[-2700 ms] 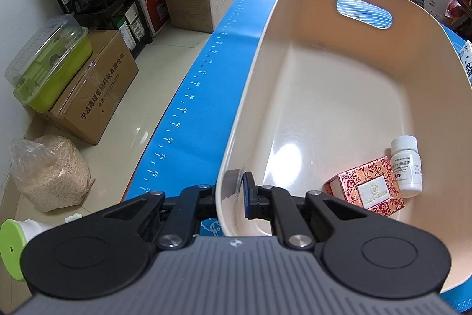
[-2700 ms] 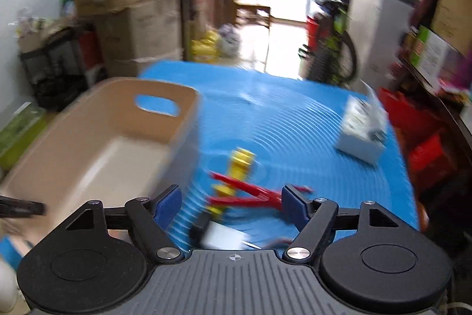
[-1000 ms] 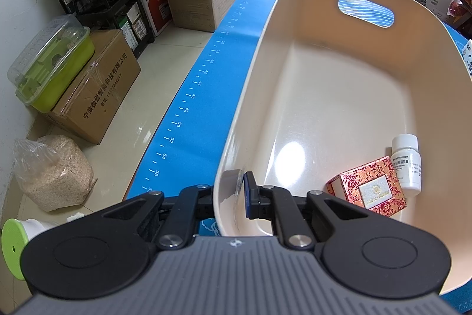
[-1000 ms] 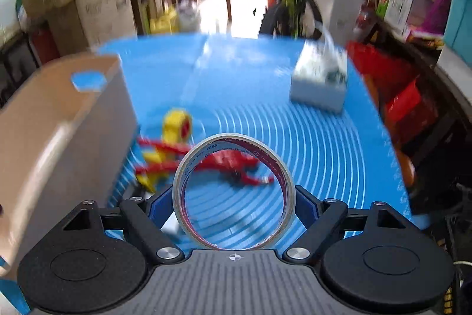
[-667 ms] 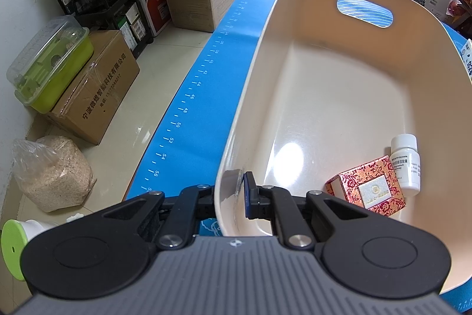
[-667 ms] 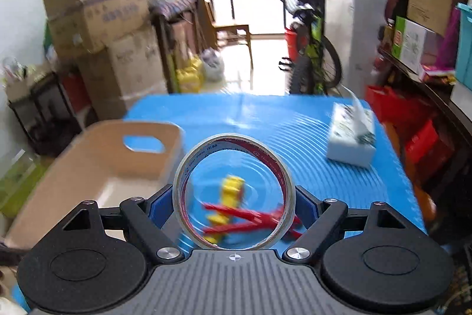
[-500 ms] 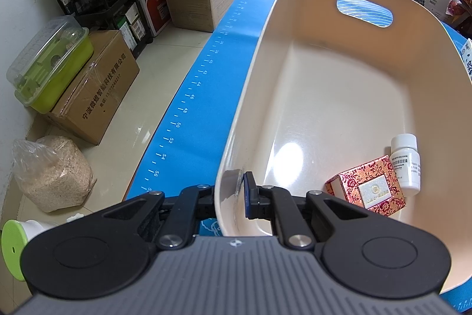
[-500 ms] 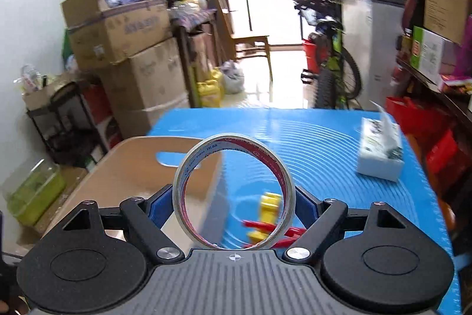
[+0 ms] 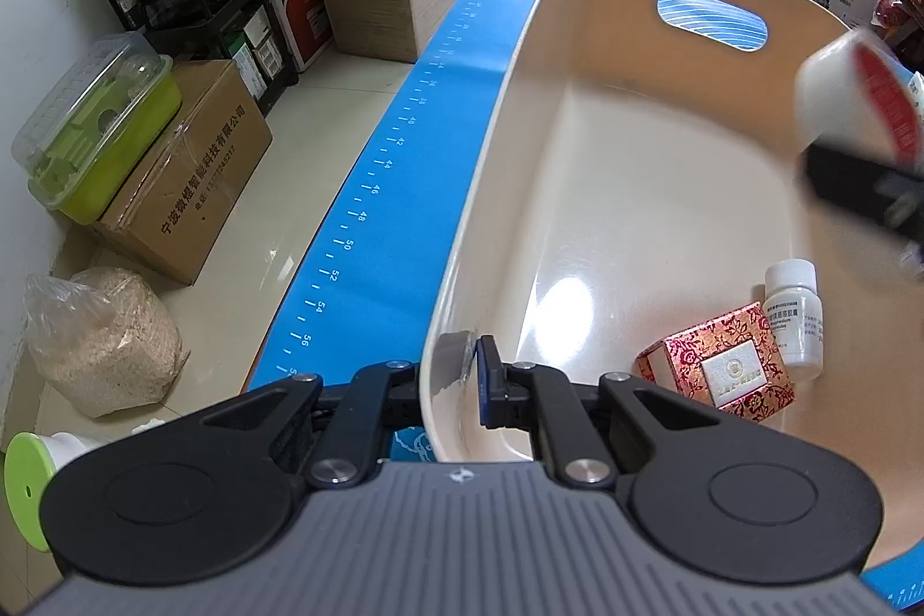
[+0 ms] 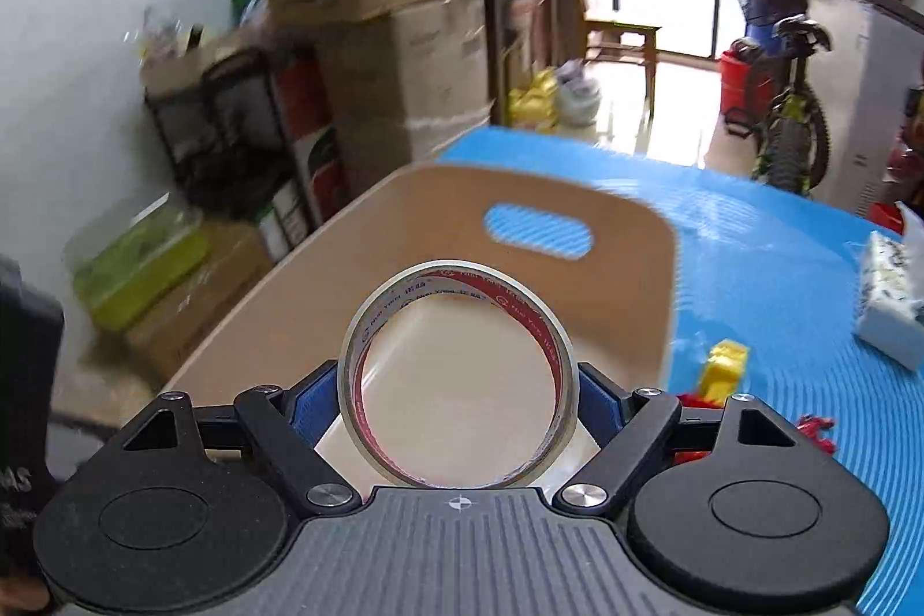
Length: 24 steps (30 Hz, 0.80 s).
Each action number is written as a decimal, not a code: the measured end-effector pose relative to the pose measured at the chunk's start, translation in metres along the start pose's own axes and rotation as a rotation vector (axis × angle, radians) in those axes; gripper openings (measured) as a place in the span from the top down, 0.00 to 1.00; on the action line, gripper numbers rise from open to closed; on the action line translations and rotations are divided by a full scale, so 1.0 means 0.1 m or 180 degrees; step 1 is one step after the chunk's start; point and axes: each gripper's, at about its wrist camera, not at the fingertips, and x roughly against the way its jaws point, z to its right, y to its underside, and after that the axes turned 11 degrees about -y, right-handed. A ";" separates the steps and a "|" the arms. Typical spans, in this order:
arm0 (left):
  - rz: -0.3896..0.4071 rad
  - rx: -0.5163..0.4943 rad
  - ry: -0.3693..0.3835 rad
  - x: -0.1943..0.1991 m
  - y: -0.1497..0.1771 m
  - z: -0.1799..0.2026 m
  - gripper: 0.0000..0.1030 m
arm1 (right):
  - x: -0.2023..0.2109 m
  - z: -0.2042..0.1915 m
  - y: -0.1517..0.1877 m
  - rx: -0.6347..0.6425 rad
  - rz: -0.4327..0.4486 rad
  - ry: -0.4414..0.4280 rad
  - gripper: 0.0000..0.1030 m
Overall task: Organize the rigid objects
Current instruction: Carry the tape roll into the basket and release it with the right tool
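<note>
My left gripper (image 9: 456, 373) is shut on the near rim of the cream basket (image 9: 485, 165), one finger outside the wall and one inside. In the basket's near right corner lie a red patterned box (image 9: 722, 368) and a white pill bottle (image 9: 794, 321). My right gripper (image 10: 459, 394) is shut on a roll of clear tape (image 10: 358, 356) with a red inner core, held upright above the basket (image 10: 427, 194). In the left wrist view the tape roll (image 9: 849, 96) and a black finger (image 9: 860, 189) of the right gripper come in blurred over the basket's right wall.
A yellow toy (image 10: 725, 368), red pieces (image 10: 811, 425) and a tissue pack (image 10: 892, 298) lie on the blue mat (image 10: 762, 258) right of the basket. Left of the table on the floor stand cardboard boxes (image 9: 185, 165), a green lidded bin (image 9: 92, 137) and a sack of grain (image 9: 98, 333).
My right gripper has carried the tape roll leftward from over the mat to above the basket, and it now shows in the left wrist view. My left gripper has kept its grip and place.
</note>
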 end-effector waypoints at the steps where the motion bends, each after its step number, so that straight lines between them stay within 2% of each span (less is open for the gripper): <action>1: 0.0000 -0.0005 -0.0002 0.00 -0.01 0.00 0.87 | -0.04 -0.04 0.02 0.0029 -0.0049 -0.0006 0.19; 3: -0.0002 -0.0005 0.0002 -0.01 0.00 0.00 0.87 | -0.12 -0.12 0.05 0.0116 -0.0163 0.0006 0.18; 9: 0.0007 -0.0037 -0.0015 -0.01 0.00 0.01 0.87 | -0.26 -0.07 0.07 -0.0002 -0.0388 0.0039 0.19; 13: 0.0005 -0.0036 -0.0014 -0.02 0.00 0.01 0.87 | -0.25 -0.09 0.13 0.0110 -0.0450 0.0090 0.18; 20: 0.0006 -0.0039 -0.0017 -0.02 -0.01 0.01 0.87 | -0.09 0.06 0.06 -0.0116 -0.0320 0.0043 0.10; 24: 0.0006 -0.0039 -0.0024 -0.02 -0.01 0.02 0.87 | 0.06 0.14 0.03 -0.0165 -0.0235 0.0048 0.09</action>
